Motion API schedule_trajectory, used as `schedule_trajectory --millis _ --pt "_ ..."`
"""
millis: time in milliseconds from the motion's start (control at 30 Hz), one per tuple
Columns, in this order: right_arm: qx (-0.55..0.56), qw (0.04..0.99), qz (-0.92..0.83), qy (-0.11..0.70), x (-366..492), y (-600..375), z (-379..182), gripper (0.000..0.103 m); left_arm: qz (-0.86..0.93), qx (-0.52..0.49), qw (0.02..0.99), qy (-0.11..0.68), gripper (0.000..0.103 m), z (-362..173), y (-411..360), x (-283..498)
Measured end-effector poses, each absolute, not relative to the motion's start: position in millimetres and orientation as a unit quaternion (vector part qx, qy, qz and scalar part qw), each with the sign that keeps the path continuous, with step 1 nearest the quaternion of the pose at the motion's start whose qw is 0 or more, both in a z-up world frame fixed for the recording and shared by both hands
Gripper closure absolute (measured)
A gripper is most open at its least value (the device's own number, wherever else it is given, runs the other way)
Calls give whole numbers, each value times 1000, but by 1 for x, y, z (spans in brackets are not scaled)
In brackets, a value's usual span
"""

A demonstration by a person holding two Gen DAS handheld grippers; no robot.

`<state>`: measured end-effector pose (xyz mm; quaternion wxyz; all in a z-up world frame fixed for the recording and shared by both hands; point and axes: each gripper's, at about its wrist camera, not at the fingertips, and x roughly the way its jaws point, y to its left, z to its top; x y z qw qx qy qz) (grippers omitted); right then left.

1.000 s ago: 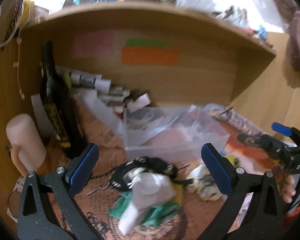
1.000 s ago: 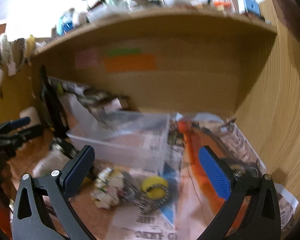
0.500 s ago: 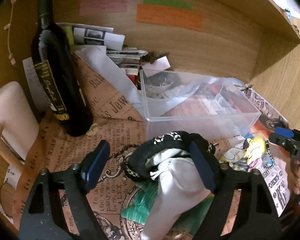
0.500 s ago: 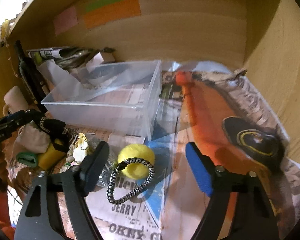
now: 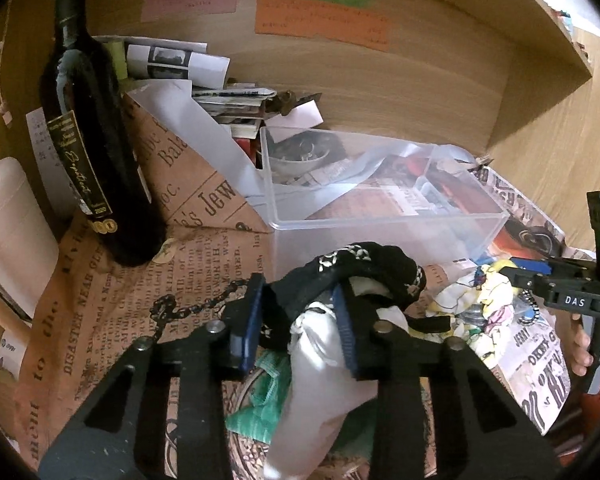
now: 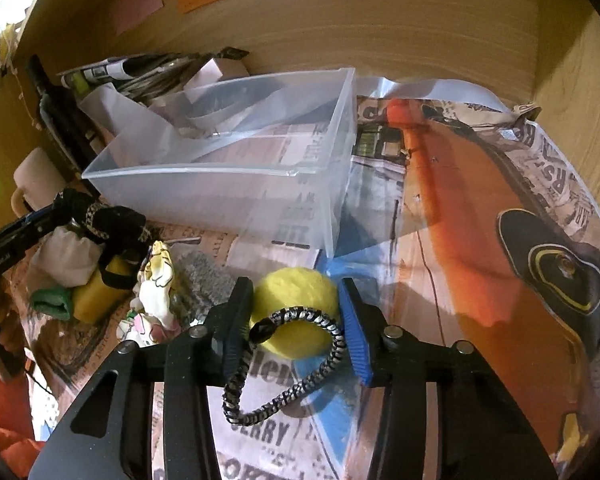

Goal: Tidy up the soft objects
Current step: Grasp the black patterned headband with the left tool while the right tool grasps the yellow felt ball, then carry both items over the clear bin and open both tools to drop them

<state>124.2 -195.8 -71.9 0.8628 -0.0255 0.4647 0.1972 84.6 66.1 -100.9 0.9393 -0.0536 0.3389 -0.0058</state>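
Note:
My left gripper (image 5: 298, 320) is shut on a black patterned cloth band (image 5: 364, 264) and the top of a white cloth pouch (image 5: 316, 376) under it. A green cloth (image 5: 256, 412) lies below. My right gripper (image 6: 294, 314) is shut on a yellow soft ball (image 6: 296, 300) with a black-and-white cord loop (image 6: 300, 388) draped over it. A clear plastic bin (image 5: 384, 196) stands just beyond both grippers; it also shows in the right wrist view (image 6: 236, 168). A floral cloth (image 5: 484, 300) lies between the two grippers.
A dark wine bottle (image 5: 88, 140) stands at the left beside a pale mug (image 5: 12, 232). Papers (image 5: 204, 80) are piled against the back wall. Newspaper (image 6: 480, 200) covers the shelf floor. A metal chain (image 5: 192, 304) lies by my left gripper. Wooden walls close in on both sides.
Both grippers have closed: the left onto the black band and white pouch, the right onto the yellow ball. Both moved slightly forward and down.

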Motion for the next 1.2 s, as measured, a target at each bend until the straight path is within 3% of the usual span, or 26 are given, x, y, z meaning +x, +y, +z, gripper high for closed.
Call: schedule_trajectory --millis 367,600,733,1200 --pt "-31 899 191 394 103 -196 -39 64 -11 -67 951 303 80 -77 64 71" --pt "-73 882 192 425 96 -183 -62 61 -17 -68 958 279 81 -61 58 68" --pt "-63 881 188 430 91 -191 -65 44 -22 -71 960 270 82 -55 56 66" --pt "-67 878 166 443 117 -197 -68 44 -32 -64 968 239 82 -31 49 71"
